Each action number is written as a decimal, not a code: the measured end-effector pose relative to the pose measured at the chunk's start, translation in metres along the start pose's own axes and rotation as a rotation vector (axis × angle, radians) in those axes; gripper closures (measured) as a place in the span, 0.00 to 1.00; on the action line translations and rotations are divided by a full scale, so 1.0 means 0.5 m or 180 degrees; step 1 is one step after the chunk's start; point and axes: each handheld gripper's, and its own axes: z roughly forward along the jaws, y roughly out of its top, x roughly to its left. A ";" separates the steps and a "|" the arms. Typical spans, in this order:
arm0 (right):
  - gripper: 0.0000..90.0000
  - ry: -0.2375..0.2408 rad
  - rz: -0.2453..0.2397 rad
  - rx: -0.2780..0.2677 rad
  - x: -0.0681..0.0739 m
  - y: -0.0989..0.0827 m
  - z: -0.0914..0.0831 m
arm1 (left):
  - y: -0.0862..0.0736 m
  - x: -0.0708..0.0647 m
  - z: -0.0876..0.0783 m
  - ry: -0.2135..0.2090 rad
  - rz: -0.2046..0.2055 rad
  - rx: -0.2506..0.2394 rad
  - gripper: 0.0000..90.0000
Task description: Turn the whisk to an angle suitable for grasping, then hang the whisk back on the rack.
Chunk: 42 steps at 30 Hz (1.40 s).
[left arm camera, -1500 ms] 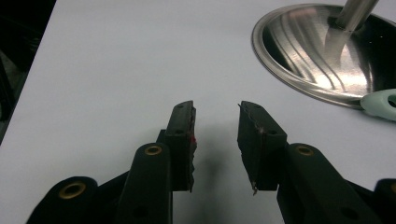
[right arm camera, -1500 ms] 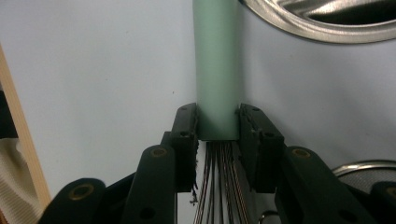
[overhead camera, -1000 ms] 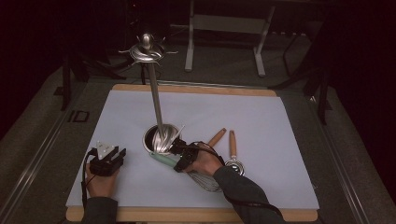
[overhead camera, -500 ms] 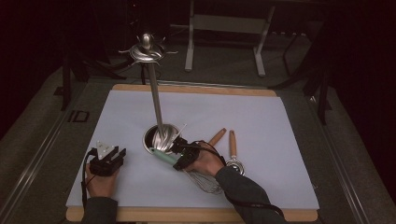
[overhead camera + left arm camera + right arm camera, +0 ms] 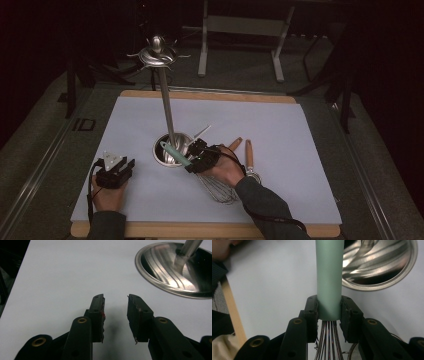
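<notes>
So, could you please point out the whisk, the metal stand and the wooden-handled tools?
whisk point(image 5: 329, 277): right gripper view, green handle.
metal stand point(image 5: 167, 115): high view, upright pole.
wooden-handled tools point(image 5: 248, 152): high view, right-hand tool's wooden handle.

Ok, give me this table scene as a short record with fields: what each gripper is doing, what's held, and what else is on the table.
right gripper: shut on the whisk
whisk: mint-green handle, wire loops trailing toward the hand
left gripper: open, nothing between the jaws, low over the white mat
stand: steel pole rising from a round base, hooks on top
also on mat: two wooden-handled utensils
</notes>
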 end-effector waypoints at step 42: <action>0.77 -0.0046 -0.0257 -0.1034 0.005 0.009 -0.169 | 0.000 -0.001 -0.001 0.0008 0.0016 -0.0004 0.74</action>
